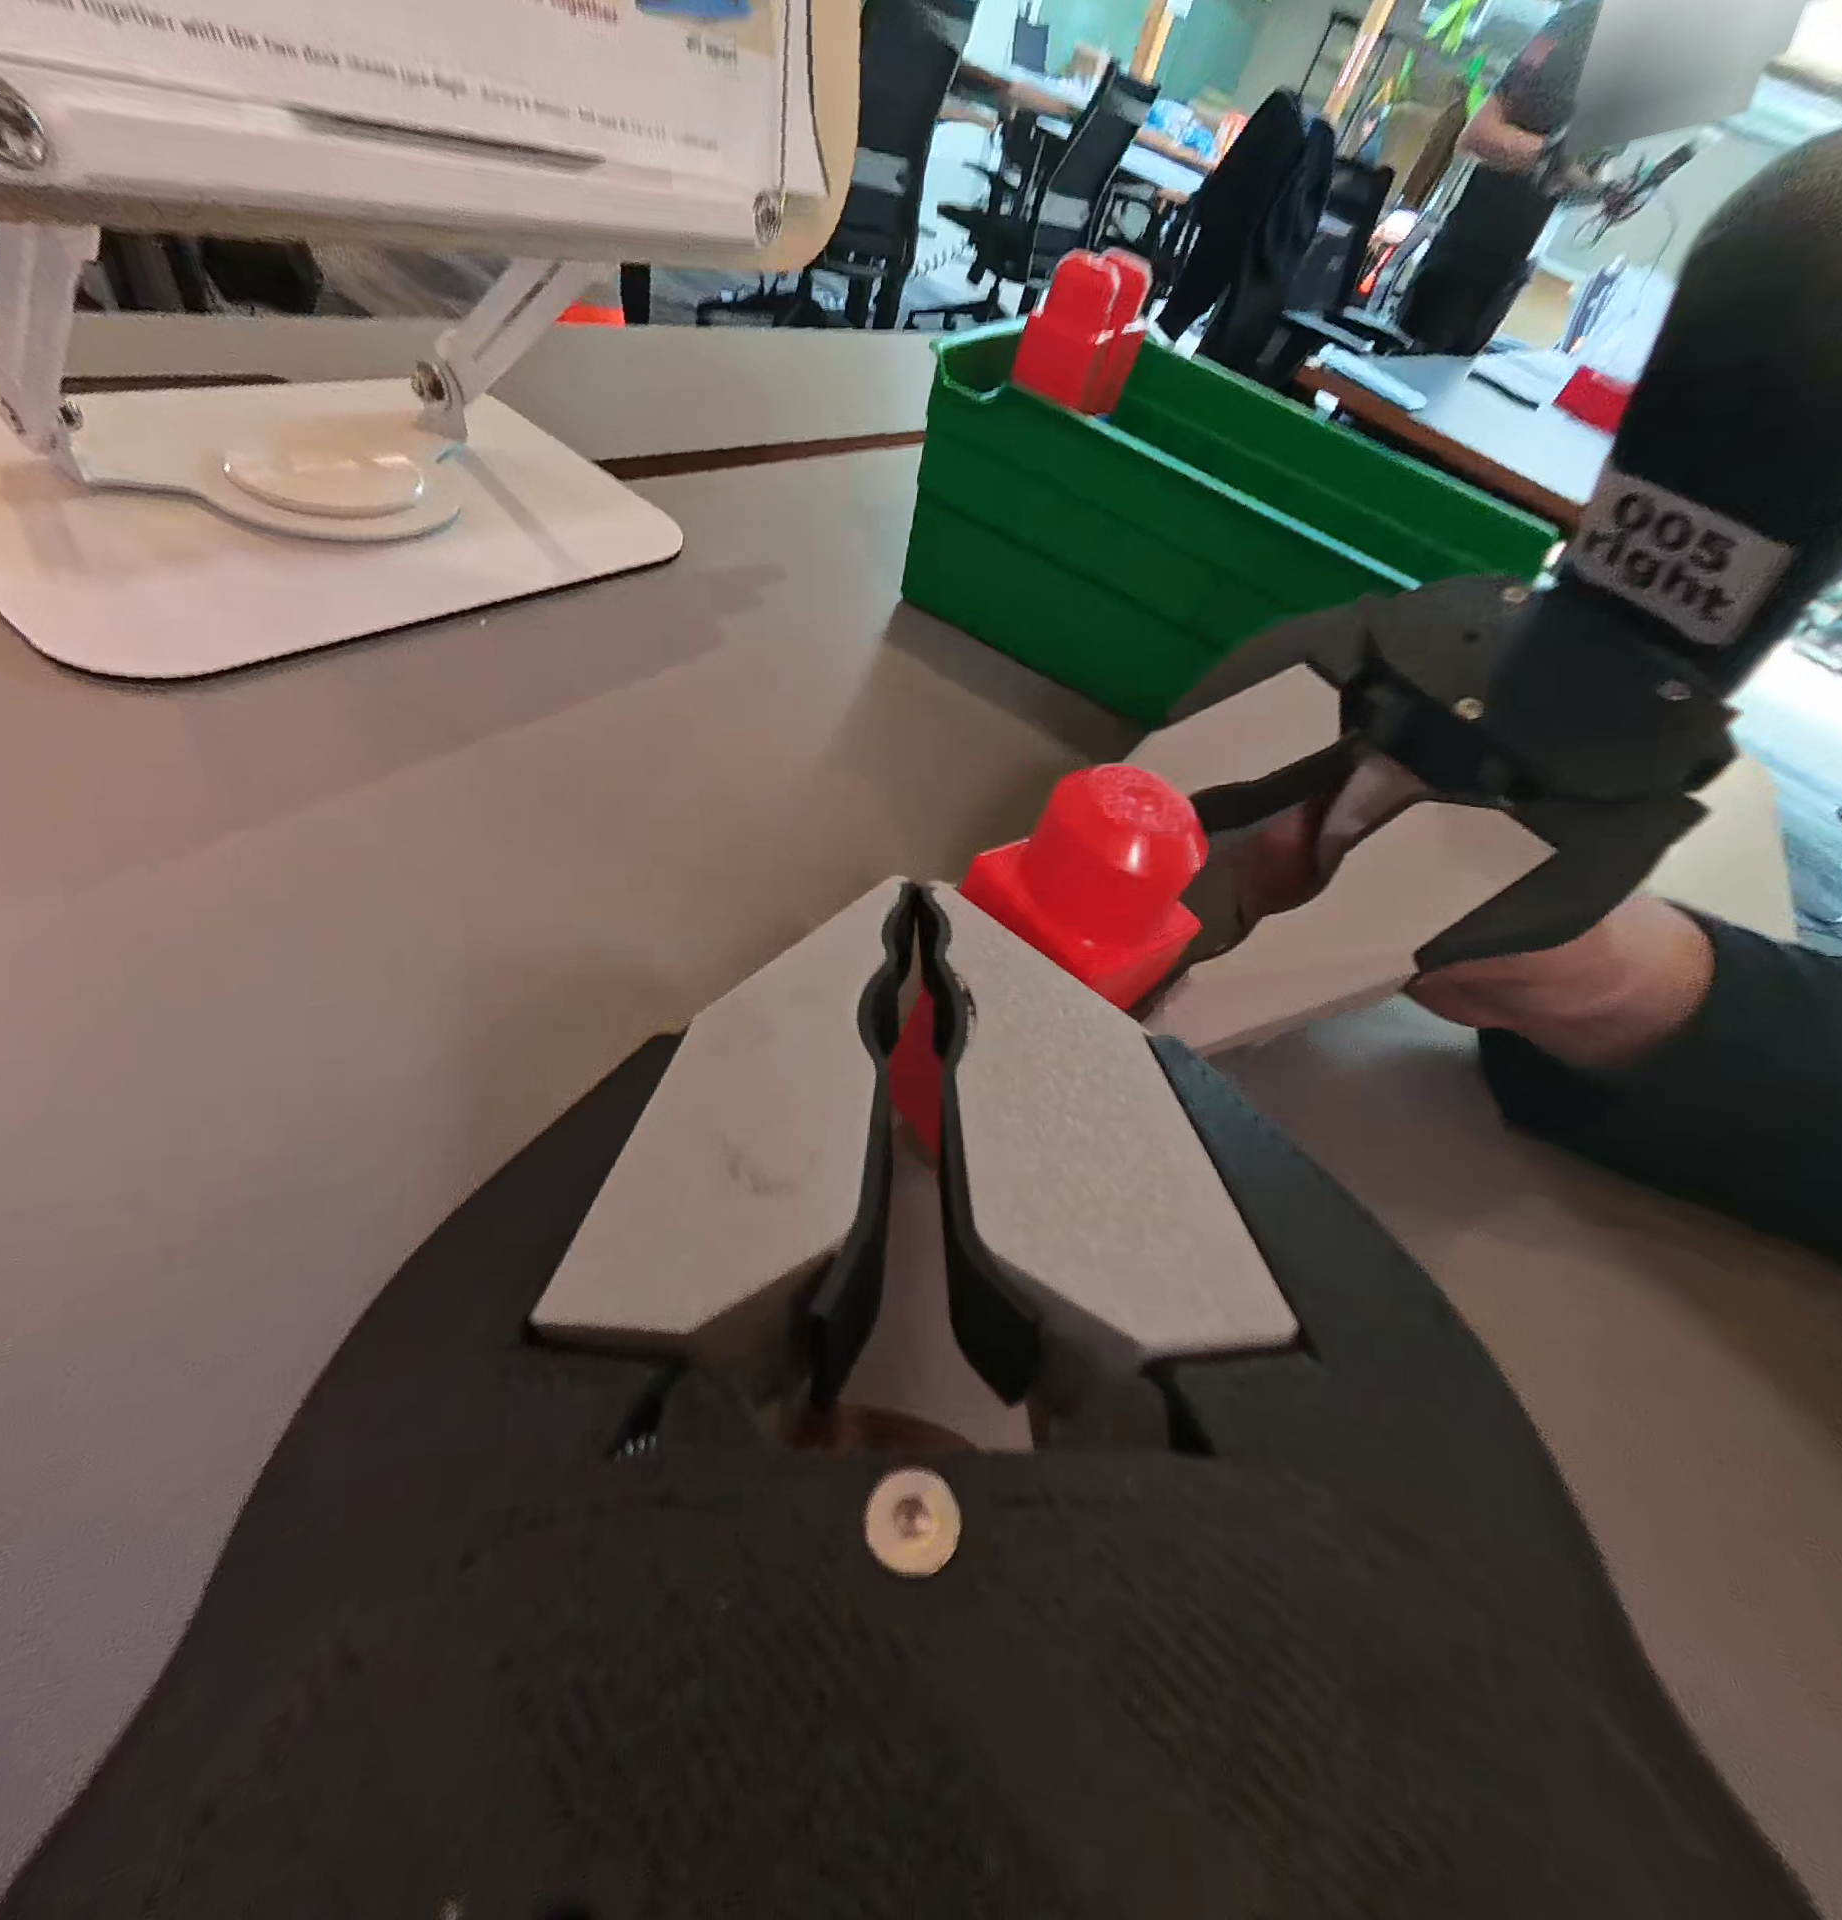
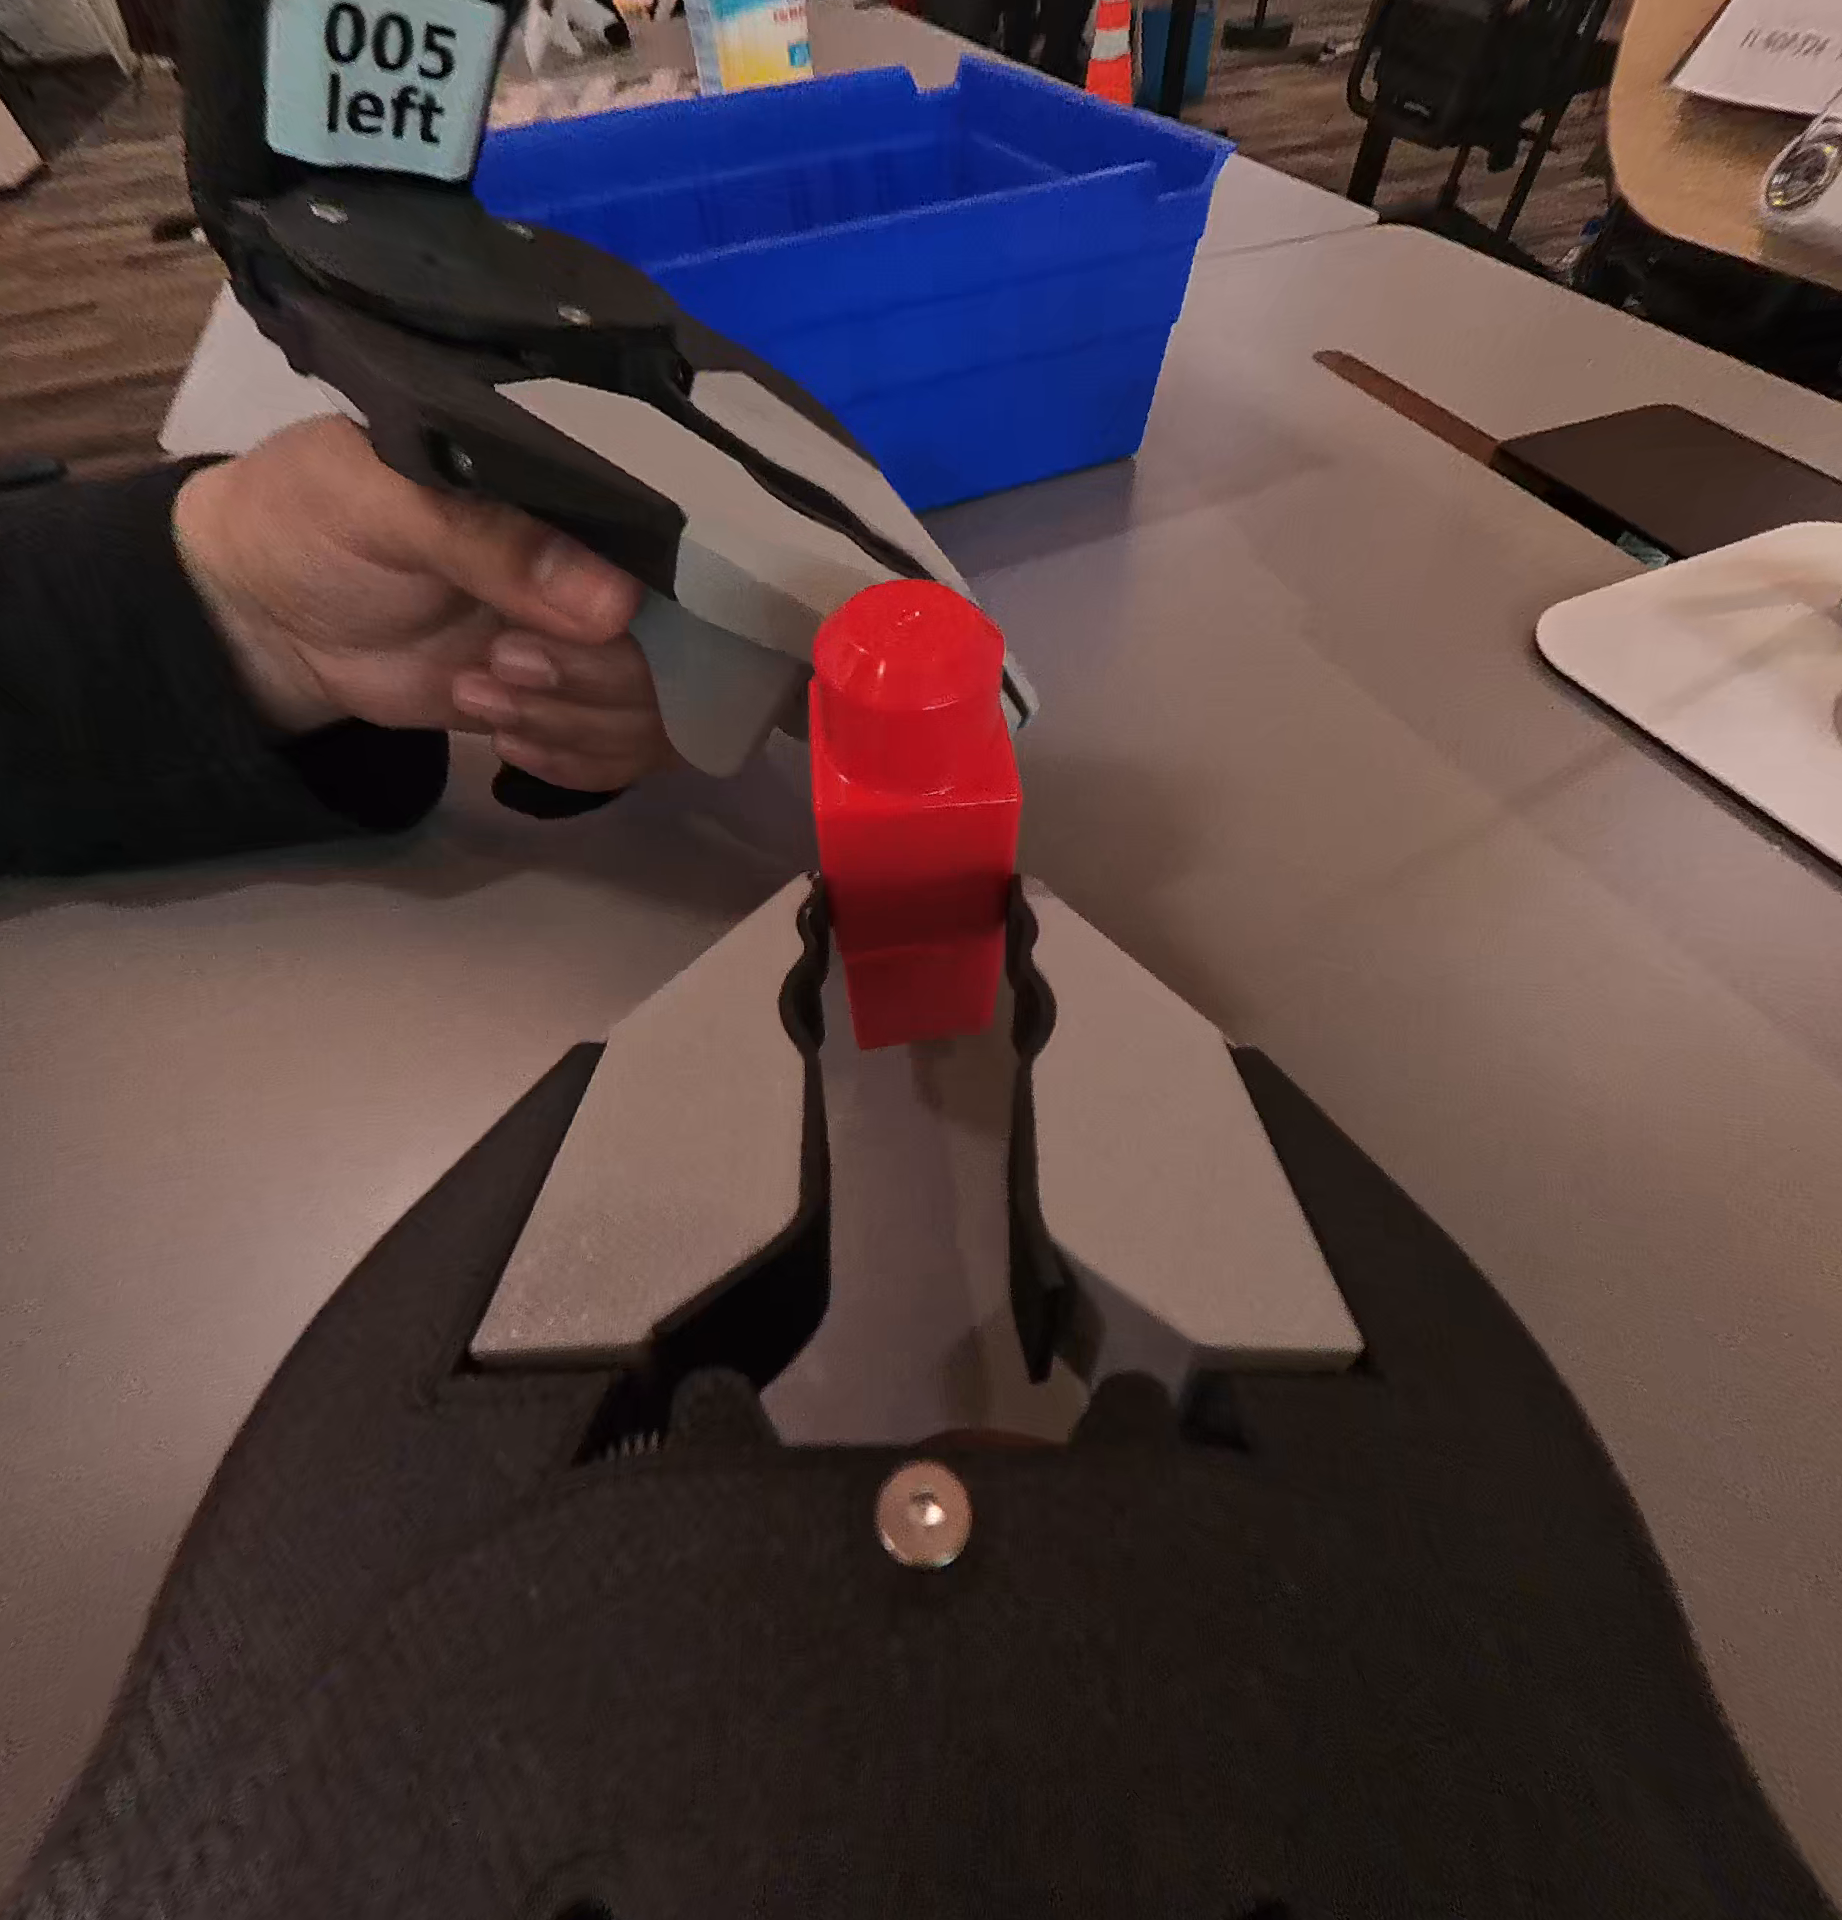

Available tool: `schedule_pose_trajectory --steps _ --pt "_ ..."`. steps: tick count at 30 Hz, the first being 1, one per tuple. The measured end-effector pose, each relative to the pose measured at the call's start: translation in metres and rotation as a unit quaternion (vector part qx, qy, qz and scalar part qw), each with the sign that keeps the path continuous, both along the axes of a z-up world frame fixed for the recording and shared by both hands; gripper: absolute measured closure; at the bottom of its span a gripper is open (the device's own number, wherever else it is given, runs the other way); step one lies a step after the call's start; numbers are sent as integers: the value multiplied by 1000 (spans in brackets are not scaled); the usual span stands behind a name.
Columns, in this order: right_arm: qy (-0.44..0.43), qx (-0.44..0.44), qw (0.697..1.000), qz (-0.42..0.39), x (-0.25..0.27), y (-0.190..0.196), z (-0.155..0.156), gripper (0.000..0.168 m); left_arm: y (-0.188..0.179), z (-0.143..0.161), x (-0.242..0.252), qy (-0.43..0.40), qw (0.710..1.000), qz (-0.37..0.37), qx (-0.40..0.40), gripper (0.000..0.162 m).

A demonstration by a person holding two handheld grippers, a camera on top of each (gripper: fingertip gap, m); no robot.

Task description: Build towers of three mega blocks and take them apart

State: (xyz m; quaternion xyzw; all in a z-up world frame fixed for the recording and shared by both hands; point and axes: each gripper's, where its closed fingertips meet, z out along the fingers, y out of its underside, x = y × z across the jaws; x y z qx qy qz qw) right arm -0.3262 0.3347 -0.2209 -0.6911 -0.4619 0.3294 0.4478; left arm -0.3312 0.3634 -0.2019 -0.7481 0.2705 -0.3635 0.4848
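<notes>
Between your right gripper (image 2: 912,935) fingertips, the red tower (image 2: 912,821) stands upright, clamped low. Your left gripper (image 1: 915,935), fingertips pressed together empty, sits just beside its upper block.

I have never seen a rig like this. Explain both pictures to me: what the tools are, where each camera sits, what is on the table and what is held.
There is no robot here: a person holds two black-and-grey hand-held pincers. Each carries a camera looking forward along its fingers.

The left camera shows the left gripper shut, its tips beside a stack of red plastic blocks. A green plastic bin holding more red blocks and a white stand sit on the grey table.

The right camera shows the right gripper clamped on the red stack, with a blue plastic bin behind.
</notes>
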Motion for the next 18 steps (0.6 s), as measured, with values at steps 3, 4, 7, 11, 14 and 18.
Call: schedule_pose_trajectory --steps 3,4,7,11,14,18 --pt "-49 10 999 -7 2 2 -14 137 1 -15 0 39 999 3 -15 162" --pt "-67 14 998 -10 3 3 -19 137 1 -20 0 54 998 4 -16 162" --pt "-79 13 997 -8 3 2 -23 137 3 -27 1 89 996 11 1 162" --pt "-68 9 998 -5 7 3 -20 135 1 -29 4 102 995 3 7 142" --pt "-15 11 1000 1 4 0 -3 124 3 -28 3 105 994 11 10 120" --pt "33 18 999 9 5 -2 15 118 7 -25 -1 110 993 26 22 111"
